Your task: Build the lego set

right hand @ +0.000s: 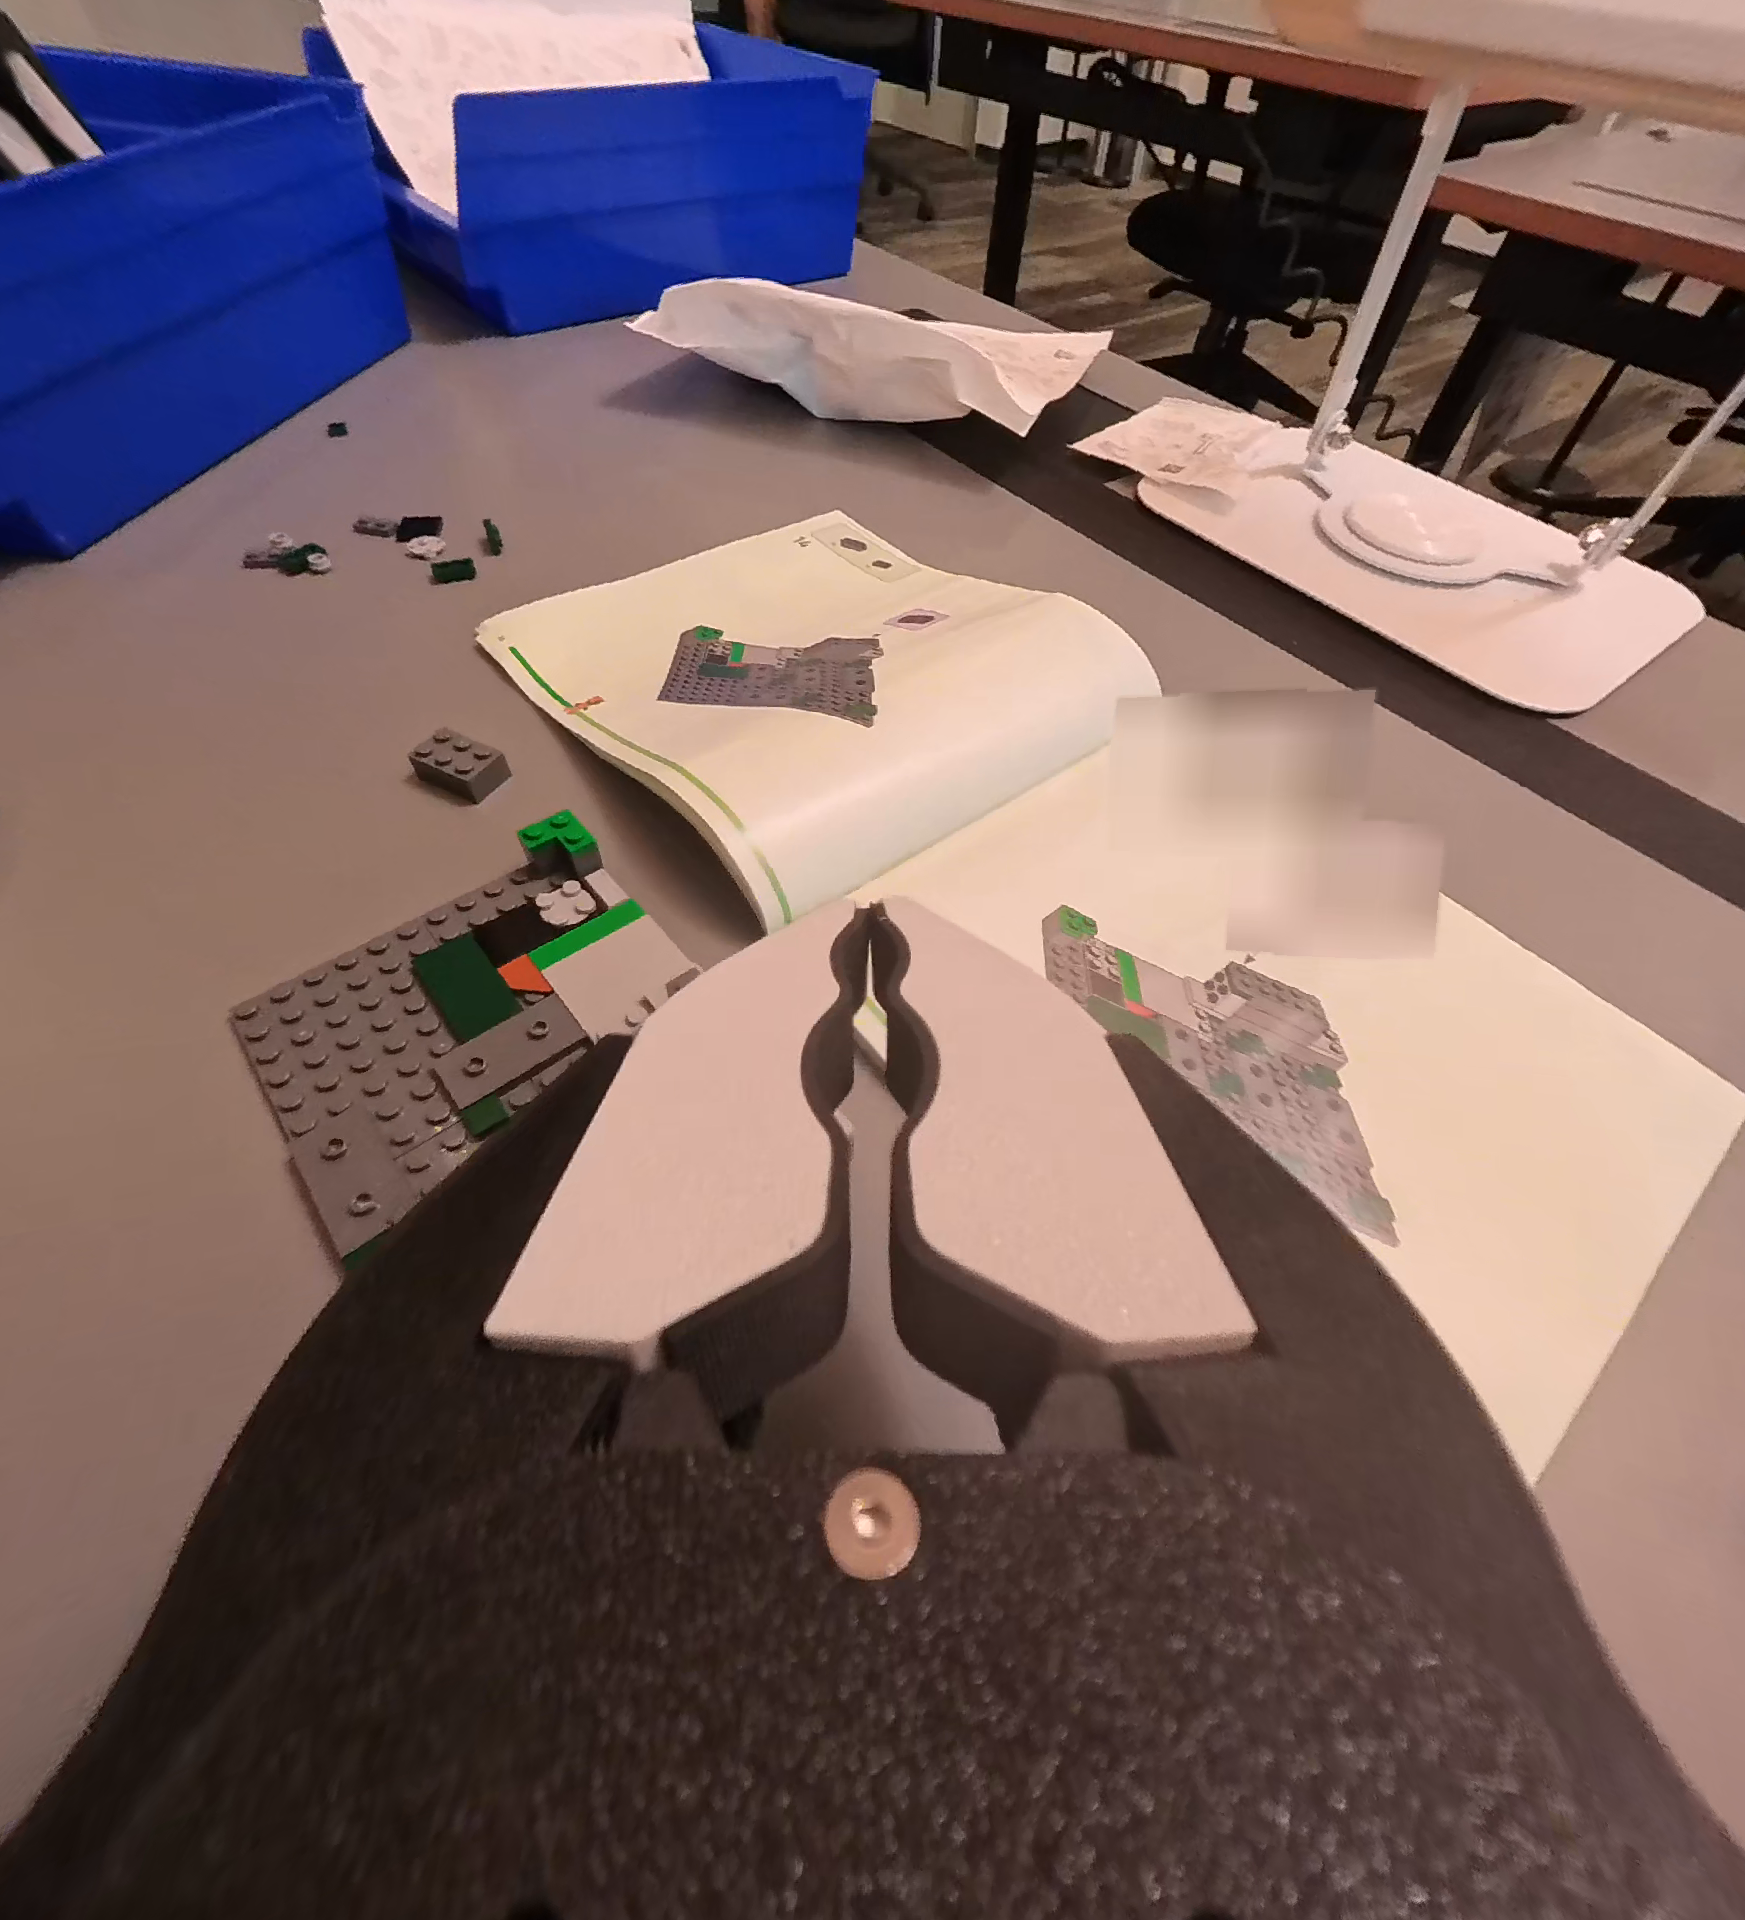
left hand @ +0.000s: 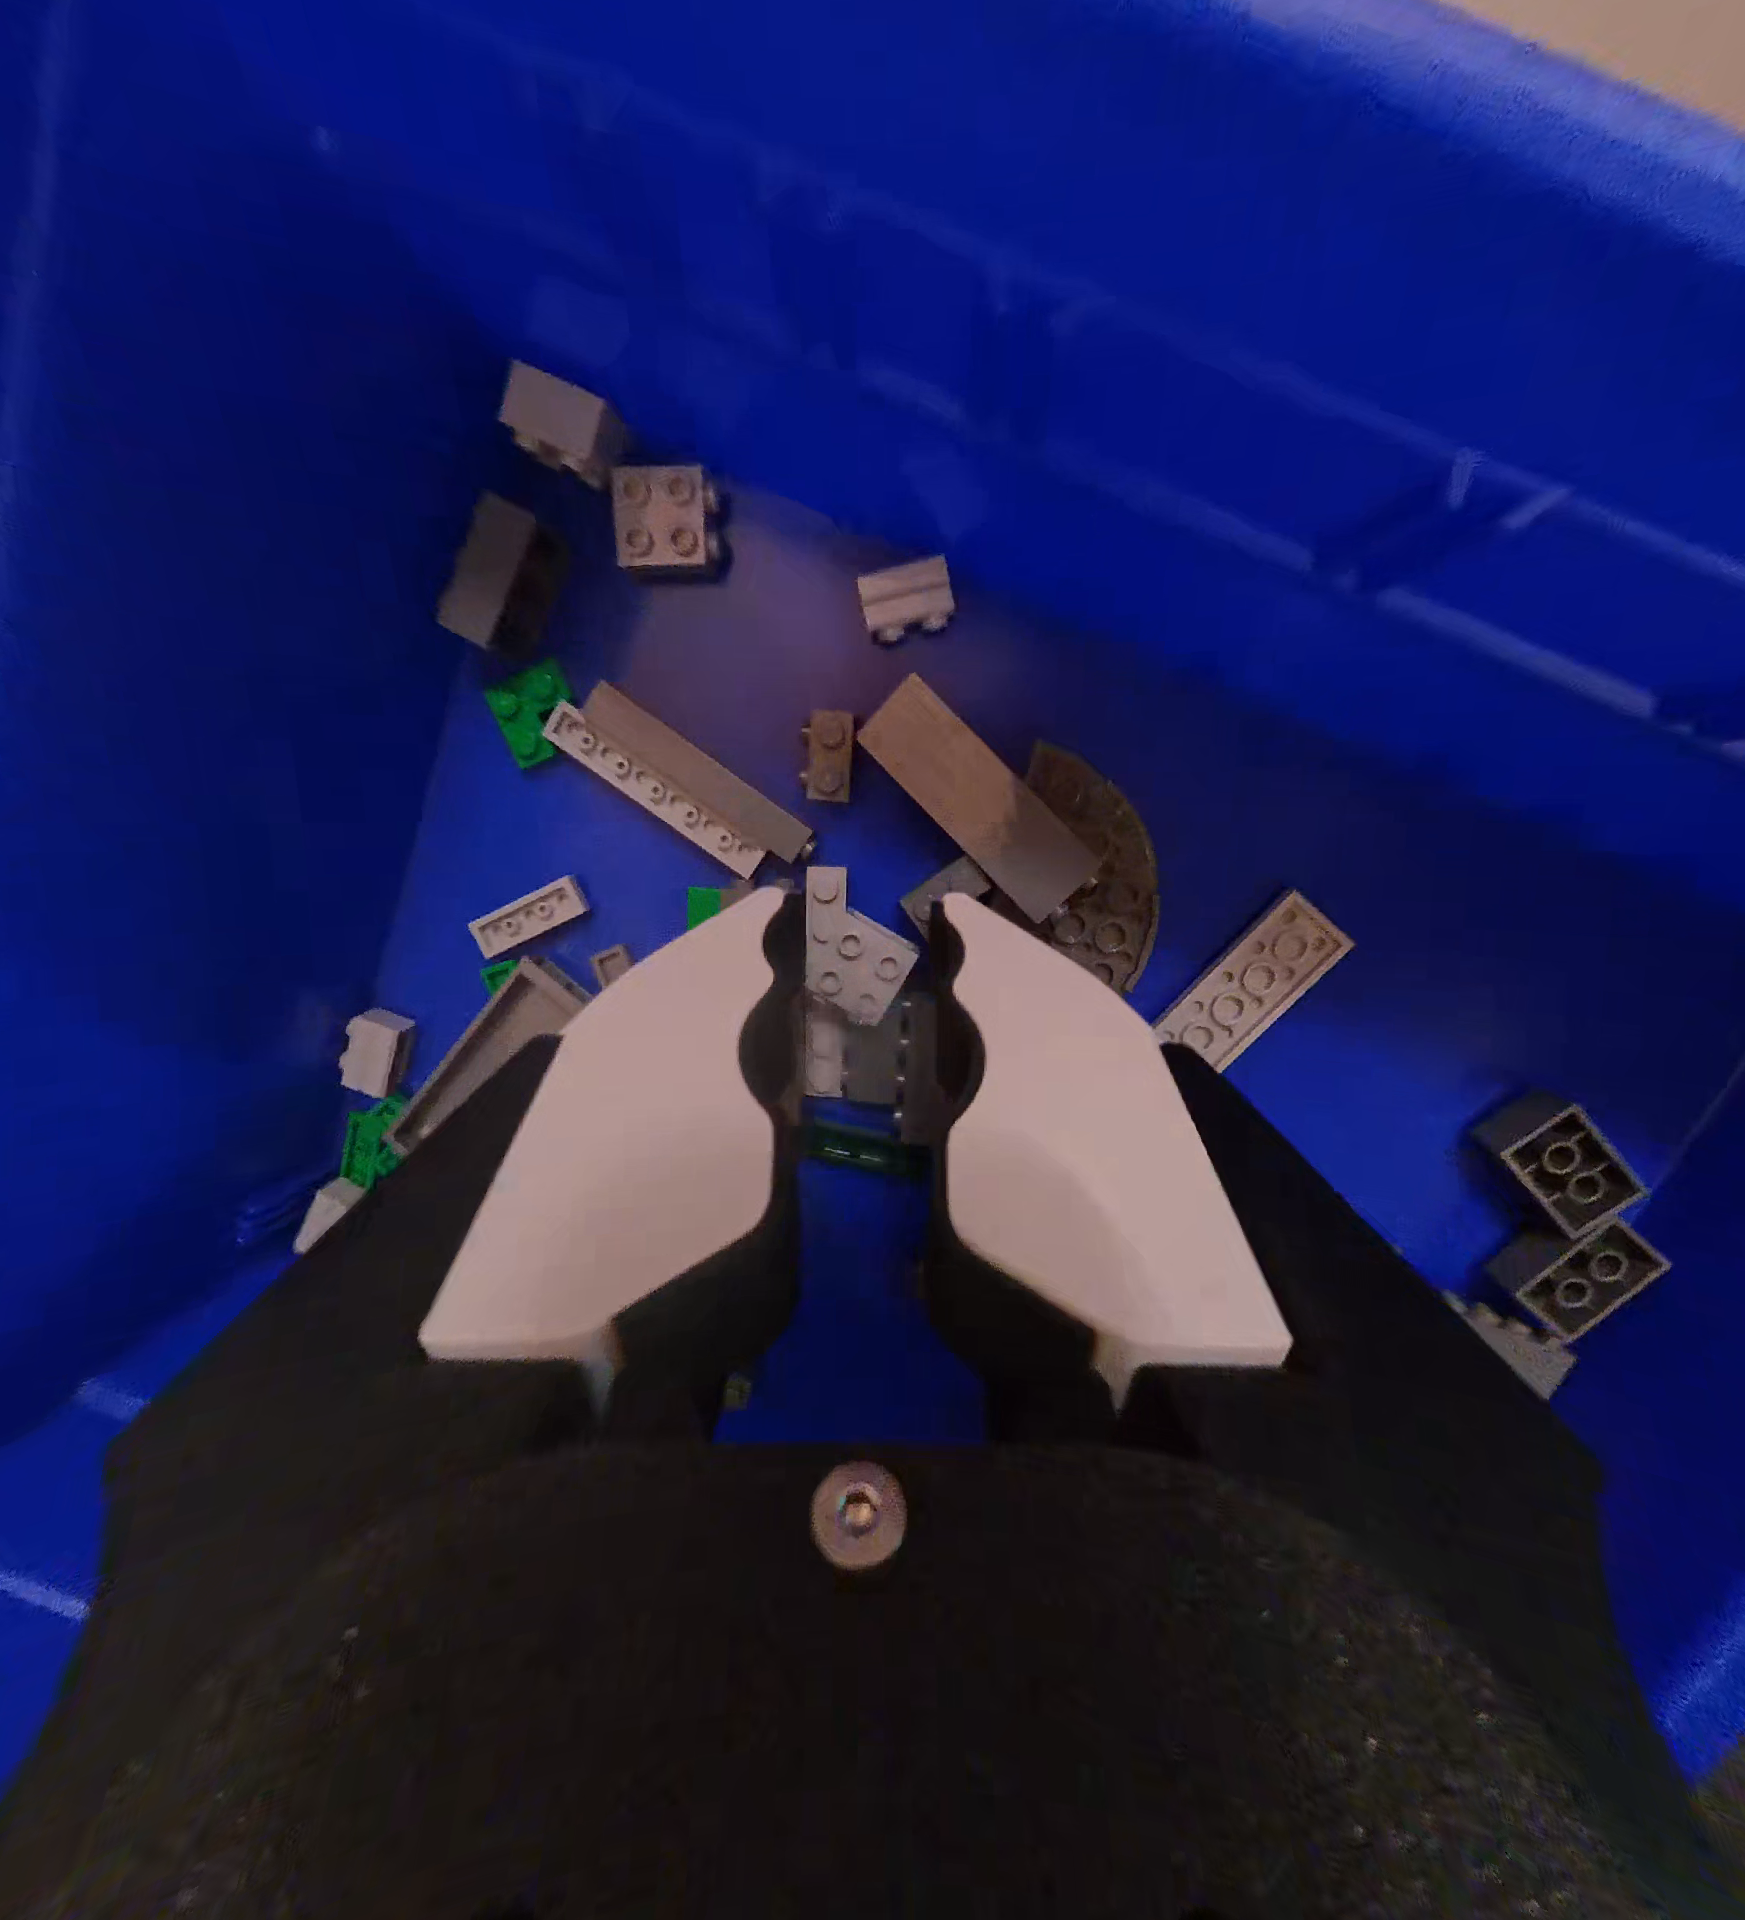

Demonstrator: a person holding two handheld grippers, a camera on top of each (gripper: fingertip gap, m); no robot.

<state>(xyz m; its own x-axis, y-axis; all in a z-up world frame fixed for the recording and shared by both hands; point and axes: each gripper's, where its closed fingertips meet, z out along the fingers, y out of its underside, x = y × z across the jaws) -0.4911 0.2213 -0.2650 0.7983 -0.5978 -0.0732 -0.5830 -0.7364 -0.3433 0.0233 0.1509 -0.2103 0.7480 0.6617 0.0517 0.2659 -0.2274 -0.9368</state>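
My left gripper (left hand: 860, 909) is inside a blue bin (left hand: 1055, 364), open, with its fingertips on either side of a light grey wedge plate (left hand: 852, 951) on the bin floor. I cannot tell if they touch it. Around it lie a long grey brick (left hand: 681, 784), a grey smooth-sided brick (left hand: 972, 795) and a green plate (left hand: 527, 712). My right gripper (right hand: 870, 914) is shut and empty above the grey table, between the partly built grey and green model (right hand: 369, 1049) and the open instruction booklet (right hand: 847, 727).
A loose dark grey brick (right hand: 460, 764) and small scattered pieces (right hand: 380, 540) lie behind the model. Two blue bins (right hand: 141, 291) (right hand: 639, 177) stand at the back left. Crumpled paper (right hand: 868, 348) and a white stand base (right hand: 1419, 582) lie at the back right. Across from one pair of fingers to the other is roughly 55 centimetres. From my left tips it is roughly 6 centimetres to the green plate (left hand: 527, 712); from my right, 55 centimetres.
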